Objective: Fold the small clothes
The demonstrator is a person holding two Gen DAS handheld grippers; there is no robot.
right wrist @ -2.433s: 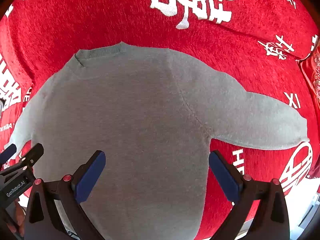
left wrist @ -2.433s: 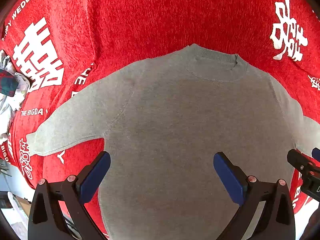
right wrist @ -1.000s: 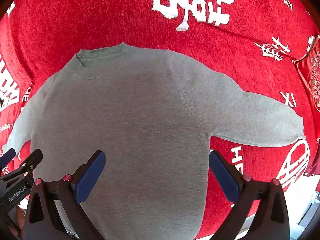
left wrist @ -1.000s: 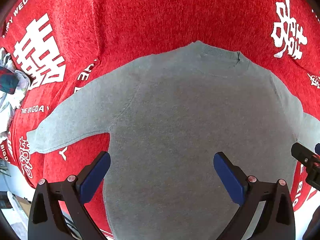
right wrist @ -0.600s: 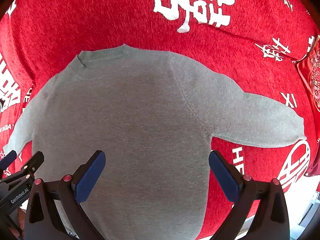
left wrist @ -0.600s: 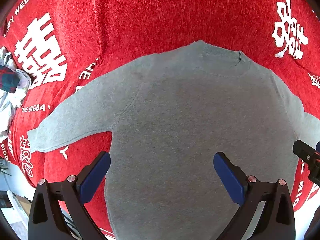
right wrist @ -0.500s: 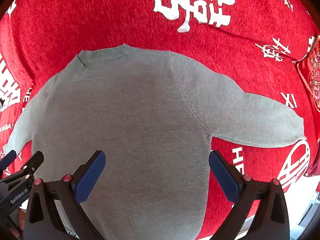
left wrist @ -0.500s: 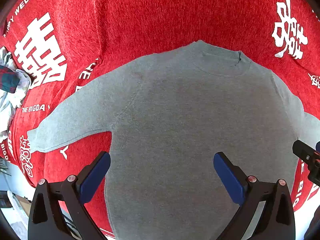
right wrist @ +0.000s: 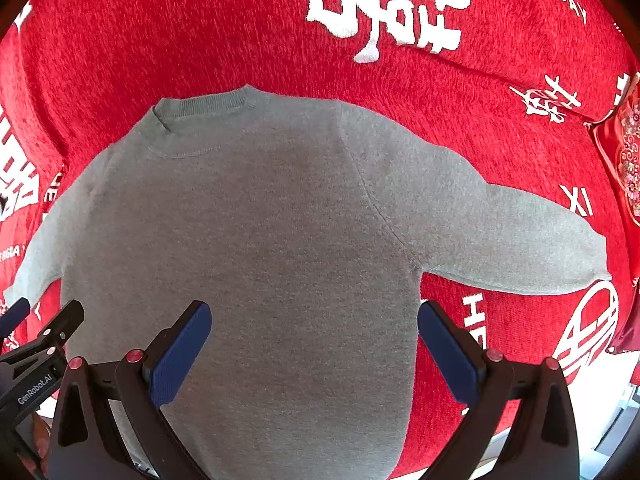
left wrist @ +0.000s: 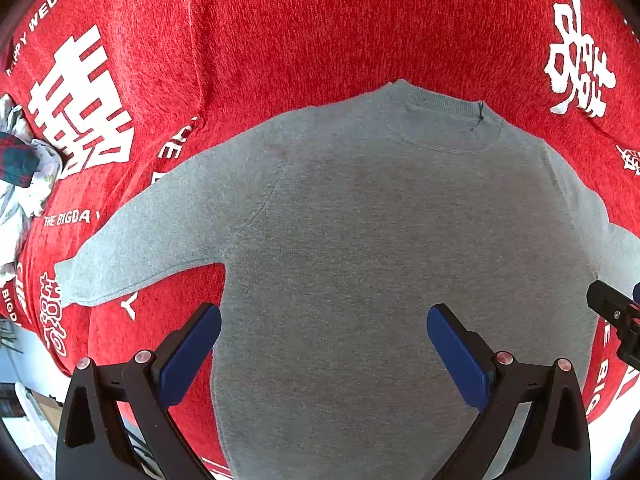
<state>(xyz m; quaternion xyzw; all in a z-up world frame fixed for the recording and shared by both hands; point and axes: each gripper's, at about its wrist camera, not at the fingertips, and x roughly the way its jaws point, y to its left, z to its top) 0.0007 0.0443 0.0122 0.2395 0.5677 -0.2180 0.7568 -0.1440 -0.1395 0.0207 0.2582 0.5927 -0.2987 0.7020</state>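
A small grey sweater (left wrist: 360,240) (right wrist: 256,232) lies flat on a red cloth, collar away from me and both sleeves spread out. Its left sleeve (left wrist: 152,236) reaches the cloth's left side; its right sleeve (right wrist: 500,240) stretches to the right. My left gripper (left wrist: 324,344) hovers open over the sweater's lower left body, holding nothing. My right gripper (right wrist: 314,340) hovers open over the lower right body, also holding nothing. Each gripper shows at the edge of the other's view: the right one (left wrist: 616,316) and the left one (right wrist: 40,332).
The red cloth (left wrist: 320,32) (right wrist: 200,32) with white characters and lettering covers the surface. A heap of other clothes (left wrist: 20,176) lies at the far left. A red embroidered item (right wrist: 628,160) sits at the far right edge. The cloth's near edge drops off below the grippers.
Both grippers have drifted slightly back and up, so the sweater sits a touch lower and further in view. They stay open; the sweater has not moved.
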